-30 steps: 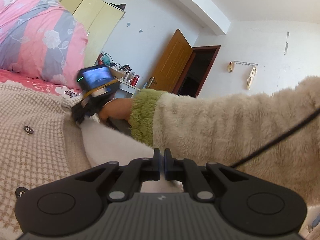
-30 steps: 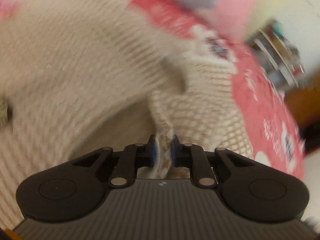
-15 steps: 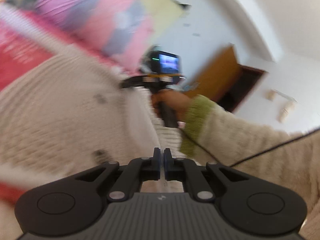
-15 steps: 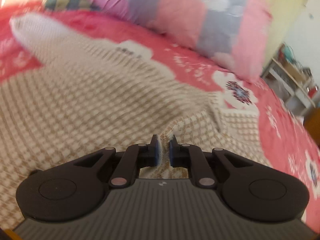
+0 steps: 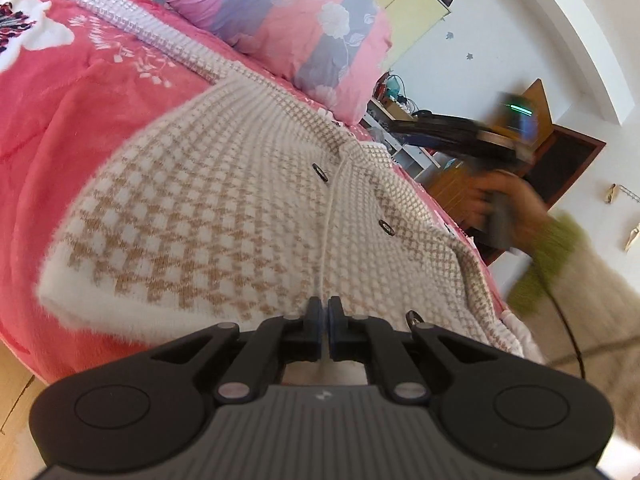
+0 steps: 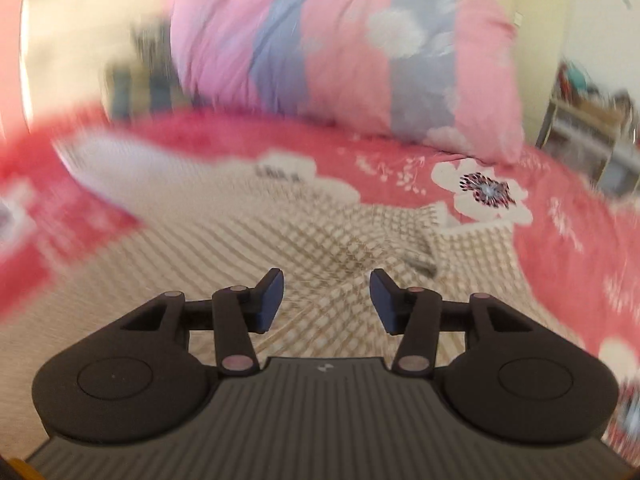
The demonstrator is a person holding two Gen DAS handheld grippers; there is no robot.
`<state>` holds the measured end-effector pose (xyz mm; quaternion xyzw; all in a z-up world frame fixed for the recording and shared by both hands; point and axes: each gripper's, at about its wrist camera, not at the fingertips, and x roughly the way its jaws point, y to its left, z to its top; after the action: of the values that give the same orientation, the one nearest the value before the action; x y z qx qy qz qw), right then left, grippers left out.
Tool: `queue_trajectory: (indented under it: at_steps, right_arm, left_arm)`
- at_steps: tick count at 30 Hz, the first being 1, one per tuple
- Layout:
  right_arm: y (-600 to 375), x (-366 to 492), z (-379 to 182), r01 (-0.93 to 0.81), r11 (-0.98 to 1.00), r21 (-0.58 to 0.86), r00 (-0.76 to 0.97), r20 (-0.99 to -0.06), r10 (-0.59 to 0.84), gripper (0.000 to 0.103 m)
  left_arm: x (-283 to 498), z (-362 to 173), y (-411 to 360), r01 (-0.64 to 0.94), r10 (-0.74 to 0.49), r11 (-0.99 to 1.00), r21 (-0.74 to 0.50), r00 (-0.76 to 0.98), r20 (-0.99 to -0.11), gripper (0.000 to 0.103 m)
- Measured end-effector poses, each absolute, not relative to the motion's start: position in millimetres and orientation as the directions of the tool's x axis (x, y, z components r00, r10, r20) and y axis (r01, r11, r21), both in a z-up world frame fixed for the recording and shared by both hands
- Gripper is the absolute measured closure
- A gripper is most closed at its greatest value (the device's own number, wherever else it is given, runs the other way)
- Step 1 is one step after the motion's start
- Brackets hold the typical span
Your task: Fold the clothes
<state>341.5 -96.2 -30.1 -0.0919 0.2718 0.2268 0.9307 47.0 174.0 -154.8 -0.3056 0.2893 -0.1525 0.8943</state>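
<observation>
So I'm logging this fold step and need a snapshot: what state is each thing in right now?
Cardigan: spread flat on the bed, buttoned, one sleeve stretched out.
Left claw: shut at the cardigan's hem; whether it pinches fabric is unclear.
Right claw: jaws opening, nothing between them, above the cardigan.
Quilt: bundled up at the back of the bed.
Door: open.

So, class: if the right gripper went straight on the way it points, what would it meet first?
Probably the checked cardigan lying on the bed; the right gripper, its jaws opening and nothing between them, points down at it, though blur hides depth.
</observation>
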Motion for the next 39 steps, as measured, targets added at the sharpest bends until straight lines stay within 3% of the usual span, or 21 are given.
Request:
queue_trajectory:
  at_steps: [4,9,13,17,19,20,22,23,24,30,36,39]
  right_arm:
    - [-171,261,3,-0.427,0.886,0.180,0.723,-0.520,0.454,0.051]
    - [-244,140,-29,-0.291,0.868,0.402,0.669,-0.564,0.485,0.047]
    - [-238,57,-61,-0.322,0.906,0.275,0.692,-0.585,0.424,0.048]
    - [-195,14,-79,-0.520,0.853,-0.027,0.730,-0.533,0.428,0.050]
    - [-190,17,-110,-0.514,0.851,-0.107,0.699,-0.627,0.344,0.050]
    - [-197,23,-133,-0.487,0.867,-0.106,0.665,-0.689,0.289,0.048]
    - [-229,19,-143,-0.420,0.904,0.079,0.673,-0.641,0.369,0.049]
    - [-238,20,-137,-0.389,0.912,0.134,0.669,-0.639,0.379,0.051]
    - [-243,19,-127,-0.362,0.920,0.152,0.691,-0.618,0.374,0.051]
    - [-264,13,-97,-0.342,0.916,0.210,0.816,-0.417,0.400,0.051]
    - [-275,27,-166,-0.253,0.933,0.257,0.795,-0.494,0.352,0.048]
    - [-274,26,-155,-0.247,0.935,0.256,0.796,-0.497,0.346,0.048]
  left_arm:
    - [49,-155,173,0.099,-0.444,0.777,-0.622,0.786,-0.430,0.098]
    - [53,-153,168,0.097,-0.427,0.802,-0.590,0.783,-0.452,0.096]
    - [54,-147,158,0.111,-0.389,0.853,-0.511,0.788,-0.478,0.096]
    - [53,-144,148,0.125,-0.350,0.893,-0.432,0.796,-0.494,0.095]
    - [52,-140,148,0.125,-0.353,0.892,-0.434,0.793,-0.497,0.094]
    - [51,-136,148,0.125,-0.353,0.892,-0.434,0.792,-0.497,0.089]
    - [44,-124,146,0.136,-0.330,0.912,-0.388,0.804,-0.495,0.077]
    - [39,-117,143,0.143,-0.310,0.926,-0.350,0.818,-0.485,0.063]
    - [34,-110,141,0.148,-0.289,0.938,-0.314,0.832,-0.473,0.056]
    - [37,-87,118,0.194,-0.332,0.924,-0.331,0.836,-0.437,0.048]
    - [81,-92,65,0.208,-0.338,0.934,-0.289,0.775,-0.534,0.046]
    - [107,-81,51,0.193,-0.323,0.941,-0.280,0.764,-0.559,0.046]
